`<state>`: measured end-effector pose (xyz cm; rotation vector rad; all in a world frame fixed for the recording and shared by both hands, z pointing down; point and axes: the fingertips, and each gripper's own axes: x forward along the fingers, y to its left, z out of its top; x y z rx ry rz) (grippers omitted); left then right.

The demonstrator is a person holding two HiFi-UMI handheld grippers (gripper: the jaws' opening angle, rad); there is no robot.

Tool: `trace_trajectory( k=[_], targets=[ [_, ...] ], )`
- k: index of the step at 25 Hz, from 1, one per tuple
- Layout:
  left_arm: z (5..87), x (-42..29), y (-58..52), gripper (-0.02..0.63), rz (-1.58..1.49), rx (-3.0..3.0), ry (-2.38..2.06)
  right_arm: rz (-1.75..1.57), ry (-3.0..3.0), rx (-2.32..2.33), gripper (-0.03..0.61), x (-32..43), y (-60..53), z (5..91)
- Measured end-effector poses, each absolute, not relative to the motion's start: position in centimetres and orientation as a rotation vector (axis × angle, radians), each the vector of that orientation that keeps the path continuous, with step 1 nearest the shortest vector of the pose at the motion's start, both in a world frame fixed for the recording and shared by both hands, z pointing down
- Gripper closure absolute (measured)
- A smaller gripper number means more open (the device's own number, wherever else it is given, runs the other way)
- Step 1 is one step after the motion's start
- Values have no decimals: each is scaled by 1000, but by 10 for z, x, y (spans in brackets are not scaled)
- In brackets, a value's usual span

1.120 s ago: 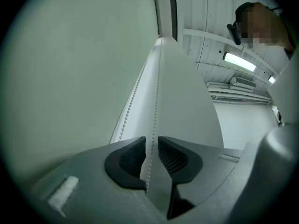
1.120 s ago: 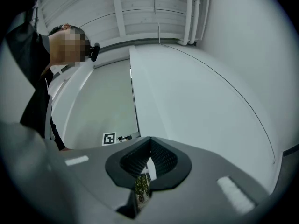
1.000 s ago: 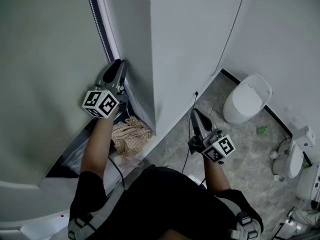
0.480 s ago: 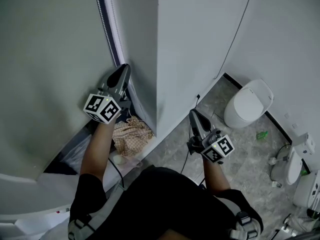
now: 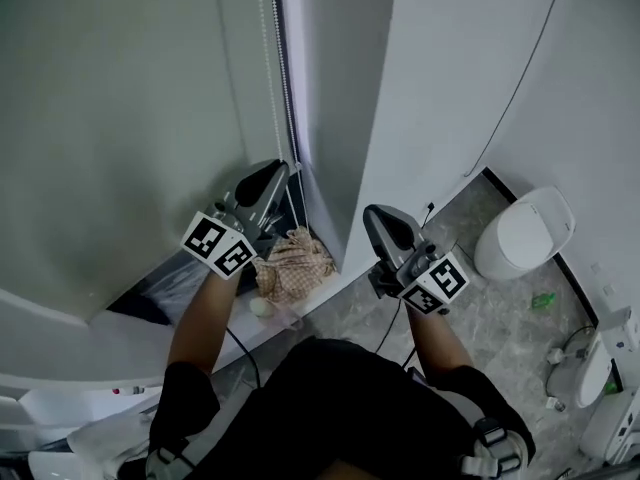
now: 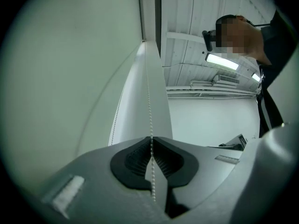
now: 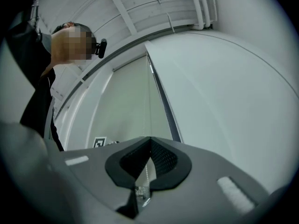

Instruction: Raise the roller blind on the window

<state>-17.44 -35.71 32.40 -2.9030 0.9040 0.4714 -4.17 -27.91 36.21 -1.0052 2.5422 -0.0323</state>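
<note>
The pale grey-green roller blind [image 5: 120, 118] is down over the window at the left. Its thin bead chain [image 5: 272, 68] hangs beside the dark window frame [image 5: 292, 88]. My left gripper [image 5: 280, 171] points up at the chain and is shut on it. In the left gripper view the bead chain [image 6: 149, 101] runs straight down between the closed pads [image 6: 140, 158] of the left gripper [image 6: 151, 141]. My right gripper [image 5: 375, 214] hangs shut and empty in front of the white wall [image 5: 440, 98], to the right of the chain. In its own view the right gripper [image 7: 150, 141] faces the blind [image 7: 126, 101].
A patterned cloth [image 5: 295, 258] lies on the sill below the left gripper. A black cable [image 5: 520, 88] runs down the white wall. A white toilet [image 5: 525, 233] stands on the grey tile floor at the right, with a small green thing [image 5: 543, 300] near it.
The head view has swung, so the window frame now sits farther right. The left gripper has dropped lower along the chain, nearer the cloth. The right gripper has risen closer to the wall corner.
</note>
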Motion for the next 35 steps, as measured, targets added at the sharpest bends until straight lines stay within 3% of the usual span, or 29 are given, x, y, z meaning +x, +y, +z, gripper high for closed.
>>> trace_trajectory(
  k=[5, 12, 17, 22, 25, 29, 35],
  targets=[
    [329, -195, -334, 600, 536, -2934, 942, -1, 2613, -814, 577, -93, -285, 334],
    [324, -201, -313, 598, 554, -2926, 957, 8, 2685, -592, 467, -151, -301, 274],
    [325, -201, -303, 598, 557, -2935, 934, 10, 2710, -516, 436, -180, -313, 242],
    [322, -196, -295, 598, 543, -2933, 911, -17, 2684, -471, 442, -194, -310, 223],
    [322, -196, -295, 598, 559, -2935, 913, 33, 2655, -504, 513, -192, -309, 216],
    [324, -196, -294, 598, 550, -2927, 899, 2, 2674, -443, 558, -192, -303, 217],
    [333, -193, -297, 600, 581, -2948, 860, 8, 2690, -462, 561, -188, -303, 225]
  ],
)
